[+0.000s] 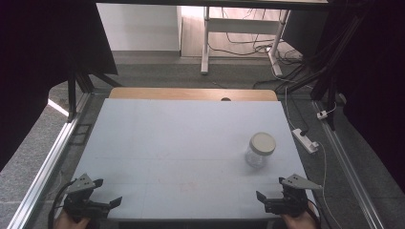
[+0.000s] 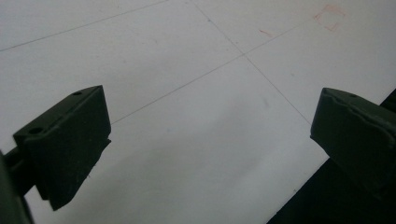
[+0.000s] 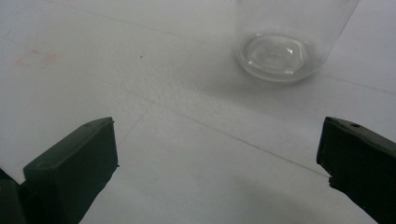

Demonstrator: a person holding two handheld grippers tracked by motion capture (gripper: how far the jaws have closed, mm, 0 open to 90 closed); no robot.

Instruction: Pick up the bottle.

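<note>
One lidded clear jar (image 1: 260, 150) stands right of centre on the tabletop (image 1: 167, 143), wide bare surface around it. Two tools at near edge: left hand-held gripper (image 1: 107, 193) and right hand-held gripper (image 1: 270, 189), jaws wide, empty.

Left tongs (image 1: 108, 192) and right tongs (image 1: 271, 188) held low at the near corners, jaws spread wide, gripping nothing.

One bench (image 1: 167, 143), white top w/ a wooden strip at the far edge. One clear glass jar (image 1: 260, 150) on it, one pale lid on the jar. Two grippers: left gripper (image 1: 106, 192) and right gripper (image 1: 270, 188), each w/ two black jaws set wide apart. One white power strip (image 1: 305, 140) on the floor at right.
</note>
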